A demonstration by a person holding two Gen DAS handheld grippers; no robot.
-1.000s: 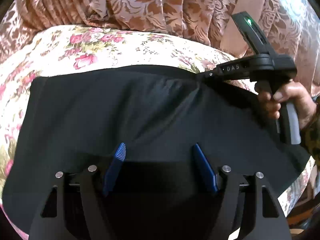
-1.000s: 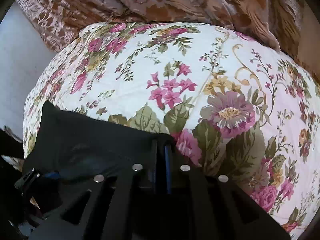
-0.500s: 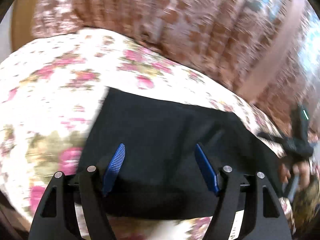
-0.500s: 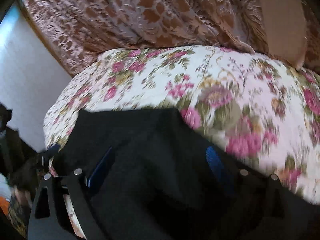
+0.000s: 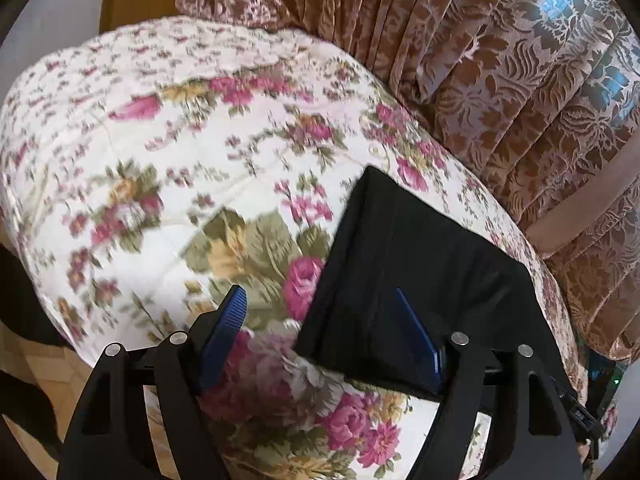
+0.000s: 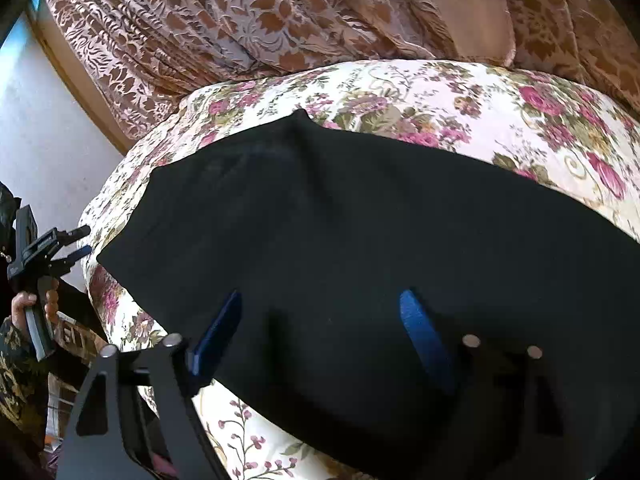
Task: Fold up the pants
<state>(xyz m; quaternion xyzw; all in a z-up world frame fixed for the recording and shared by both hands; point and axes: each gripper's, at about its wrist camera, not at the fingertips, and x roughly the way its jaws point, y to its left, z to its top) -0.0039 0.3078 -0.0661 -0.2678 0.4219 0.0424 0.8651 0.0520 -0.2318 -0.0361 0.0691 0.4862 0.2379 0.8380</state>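
Black pants are laid flat on the floral bedspread, already folded to a compact panel with layered edges seen at its near-left side. Left gripper is held open, nothing between the pads: left pad over bare bedspread, right pad over the pants' edge; contact can't be confirmed. Right gripper is also spread wide and empty, positioned above the pants. Patterned brown curtain hangs behind the bed.
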